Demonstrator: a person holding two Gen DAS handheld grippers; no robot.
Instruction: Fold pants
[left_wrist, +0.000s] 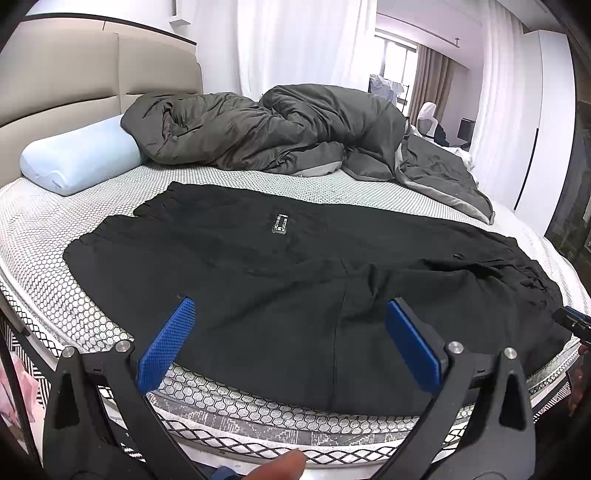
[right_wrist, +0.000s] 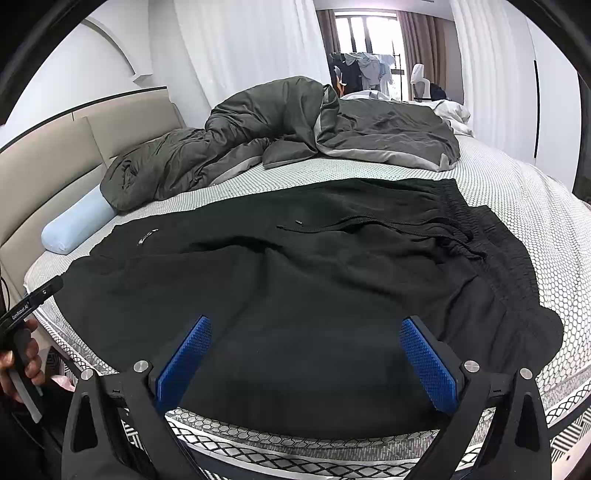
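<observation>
Currently on the bed (left_wrist: 44, 236): one pair of black pants (left_wrist: 258, 266), spread flat across the near half of the honeycomb-patterned mattress, lying crosswise. Elastic waistband with drawstring (right_wrist: 458, 214) sits toward the right end; a small white-lettered label (left_wrist: 279, 223) shows on the fabric toward the left. The cloth's near edge reaches the mattress edge.

Left gripper (left_wrist: 290, 345): blue textured pads set wide apart, holding nothing, poised over the near edge of the pants. A fingertip (left_wrist: 284, 467) shows at the bottom of the left wrist view.

Right gripper (right_wrist: 306, 363): pads likewise spread wide, empty, above the near edge of the pants, closer to the waistband end. In the right wrist view a hand (right_wrist: 22, 363) grasps the other gripper's handle at the far left.

Behind the pants, apart from them: crumpled dark grey duvet (left_wrist: 266, 129) with lighter grey lining, heaped along the far side of the bed. Pale blue pillow (left_wrist: 77, 158) beside it, against the beige padded headboard (left_wrist: 74, 74). White curtains (left_wrist: 295, 40) and a window (right_wrist: 365, 33) beyond.
</observation>
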